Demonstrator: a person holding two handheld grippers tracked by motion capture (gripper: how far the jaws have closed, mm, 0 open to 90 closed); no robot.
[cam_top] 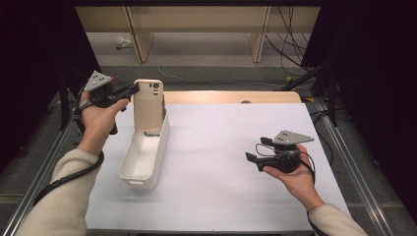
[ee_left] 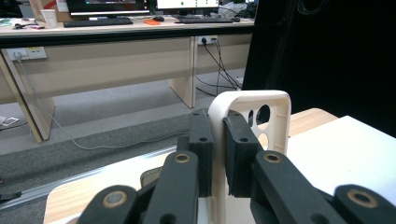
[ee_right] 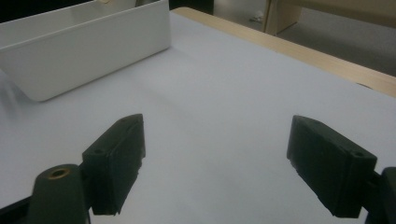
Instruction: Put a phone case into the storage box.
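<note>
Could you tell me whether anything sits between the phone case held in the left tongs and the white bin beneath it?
Nothing visible does. The left tongs pinch the phone case by its top edge, and its lower end already stands inside the white bin, whose visible interior looks bare.

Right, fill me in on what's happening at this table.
A person works with a gripper in each hand. The left gripper is shut on the upper edge of a cream phone case, holding it upright with its lower end inside the far end of a white rectangular bin. The right gripper hangs open over the white table to the right, apart from the bin and holding nothing.
</note>
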